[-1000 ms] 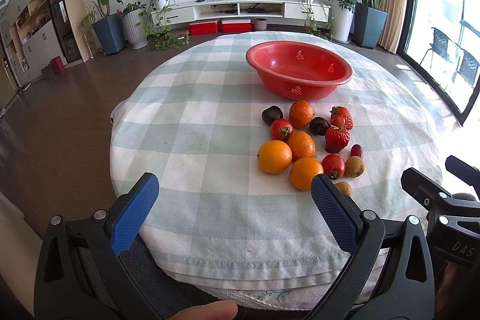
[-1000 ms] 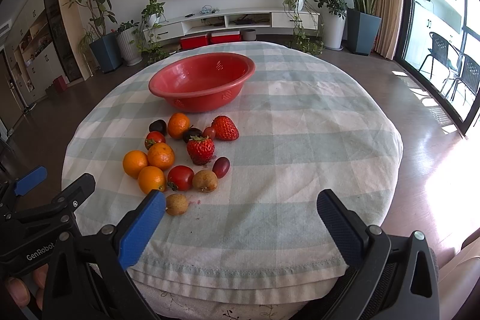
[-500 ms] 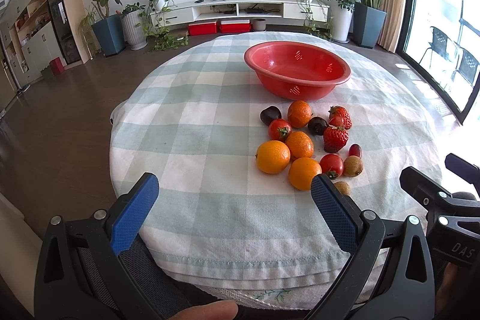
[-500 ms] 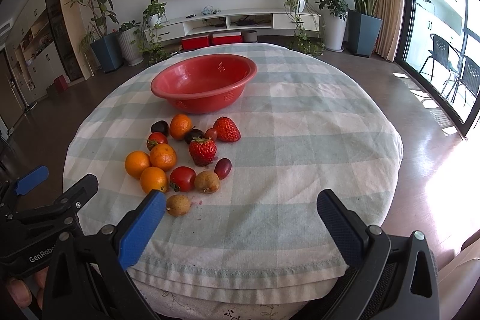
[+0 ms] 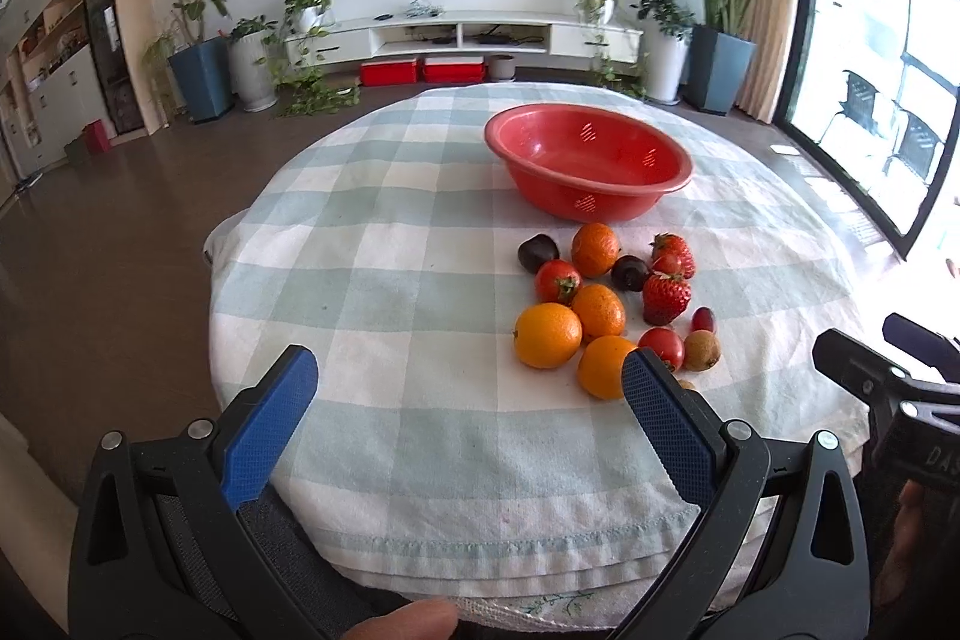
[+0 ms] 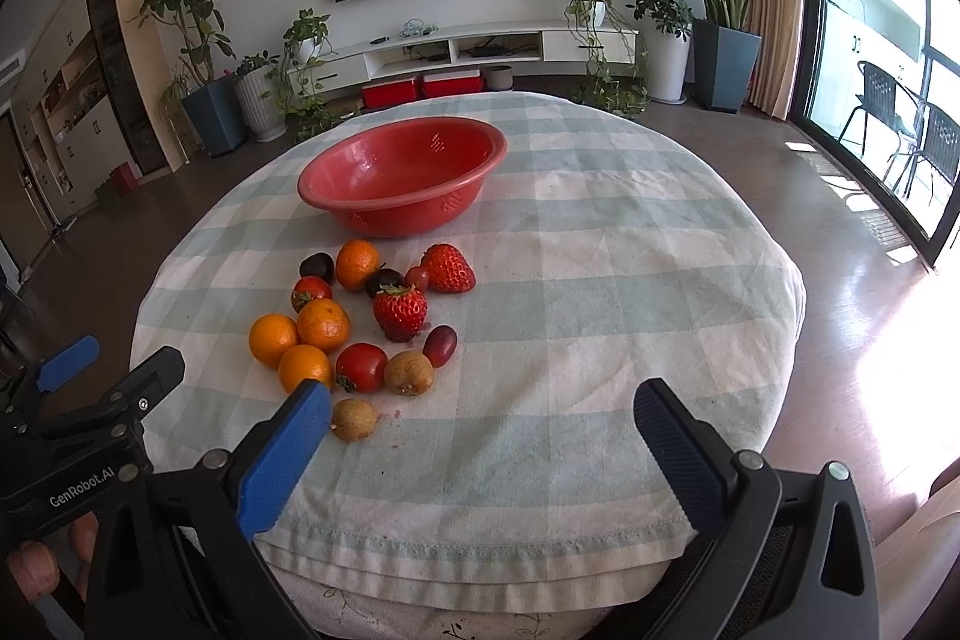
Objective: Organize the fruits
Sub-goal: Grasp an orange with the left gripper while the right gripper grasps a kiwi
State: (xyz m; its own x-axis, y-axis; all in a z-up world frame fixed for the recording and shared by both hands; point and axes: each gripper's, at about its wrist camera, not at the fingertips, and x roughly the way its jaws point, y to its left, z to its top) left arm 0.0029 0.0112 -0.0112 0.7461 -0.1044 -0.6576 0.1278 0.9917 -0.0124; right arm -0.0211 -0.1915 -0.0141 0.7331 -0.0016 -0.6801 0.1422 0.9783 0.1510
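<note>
An empty red bowl [image 5: 588, 169] [image 6: 399, 178] stands on the far middle of a round table with a checked cloth [image 5: 384, 292] [image 6: 600, 280]. In front of it lies a cluster of fruit: several oranges [image 5: 547, 335] [image 6: 323, 324], strawberries [image 5: 665, 299] [image 6: 400, 311], tomatoes [image 6: 361, 367], dark plums [image 5: 536, 252] and brown kiwis [image 6: 354, 419]. My left gripper [image 5: 462, 388] is open and empty at the near edge, left of the fruit. My right gripper [image 6: 480, 418] is open and empty at the near edge, right of the fruit.
The table's near edge lies just under both grippers. Beyond the table are potted plants [image 5: 204, 64], a low white TV shelf [image 5: 462, 37] with a wall TV, and a glass door [image 6: 888, 58] on the right.
Both grippers have crept slightly forward toward the table. The fruit and bowl have not moved.
</note>
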